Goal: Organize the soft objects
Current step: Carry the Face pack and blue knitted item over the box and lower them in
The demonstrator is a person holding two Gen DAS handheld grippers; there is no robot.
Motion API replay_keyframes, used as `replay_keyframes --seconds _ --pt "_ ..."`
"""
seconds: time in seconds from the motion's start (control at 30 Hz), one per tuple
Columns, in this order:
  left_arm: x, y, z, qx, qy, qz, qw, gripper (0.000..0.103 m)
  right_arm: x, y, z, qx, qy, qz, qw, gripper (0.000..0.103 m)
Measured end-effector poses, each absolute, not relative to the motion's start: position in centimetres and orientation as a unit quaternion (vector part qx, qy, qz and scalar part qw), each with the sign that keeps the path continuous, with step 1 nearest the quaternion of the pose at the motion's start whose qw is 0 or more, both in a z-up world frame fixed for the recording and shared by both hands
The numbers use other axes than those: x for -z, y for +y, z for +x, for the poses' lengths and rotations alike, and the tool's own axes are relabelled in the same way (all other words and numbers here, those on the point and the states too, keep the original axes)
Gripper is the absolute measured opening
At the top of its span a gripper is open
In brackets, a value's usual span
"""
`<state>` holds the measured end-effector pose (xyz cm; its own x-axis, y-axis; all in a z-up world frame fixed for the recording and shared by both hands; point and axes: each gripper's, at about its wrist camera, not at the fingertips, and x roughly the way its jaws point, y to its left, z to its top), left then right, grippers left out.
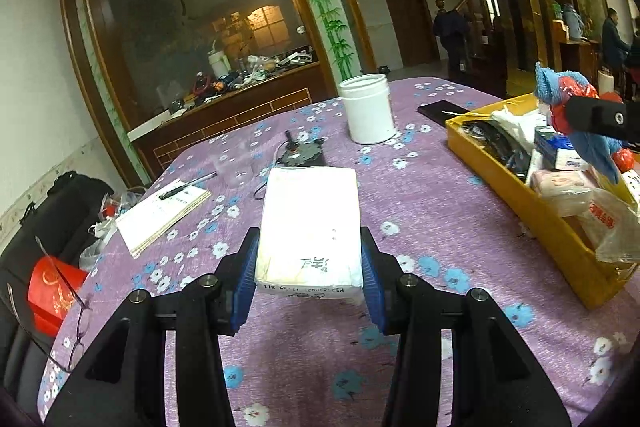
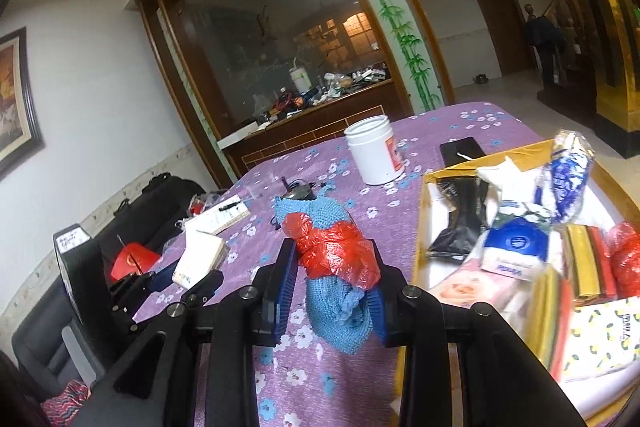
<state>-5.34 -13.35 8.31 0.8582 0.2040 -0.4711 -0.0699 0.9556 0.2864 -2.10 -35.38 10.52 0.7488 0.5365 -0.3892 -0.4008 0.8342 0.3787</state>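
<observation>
My left gripper (image 1: pixel 309 259) is shut on a white pack of tissues (image 1: pixel 310 227), held above the purple flowered tablecloth (image 1: pixel 420 211). In the right wrist view the same pack (image 2: pixel 200 257) shows at the left between the left gripper's fingers. My right gripper (image 2: pixel 334 275) is shut on a blue knitted piece wrapped with a red plastic bag (image 2: pixel 334 251), just left of the yellow box (image 2: pixel 418 251). The left wrist view shows that bundle (image 1: pixel 576 115) raised over the yellow box (image 1: pixel 520 203), which holds several tissue packs and bags.
A white plastic jar (image 1: pixel 367 109) stands at the far middle of the table, a black phone (image 1: pixel 440 111) beside the box. A notebook with a pen (image 1: pixel 164 211), a small dark device (image 1: pixel 298 153), glasses (image 1: pixel 68 311) and a red packet (image 1: pixel 52 291) lie left.
</observation>
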Motion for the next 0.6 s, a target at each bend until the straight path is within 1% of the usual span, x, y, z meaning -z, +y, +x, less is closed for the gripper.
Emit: replay_keyframes --seconds 0.23,0.37,0.6 --pt "-9.2 -16.6 -5.3 -0.048 0.247 0.153 0.956 0.044 -10.8 -38.8 -1.7 -0.213 0.254 0.156 0.93 0.034" --pt "-10.2 -19.4 -5.3 -0.022 0.236 0.167 0.957 0.044 -10.5 -41.3 -1.3 -0.182 0.263 0.176 0.931 0.034" --pt "-11.3 -24.9 -4.8 0.05 0.243 0.174 0.953 0.044 -10.0 -44.9 -0.8 -0.138 0.27 0.201 0.931 0.034"
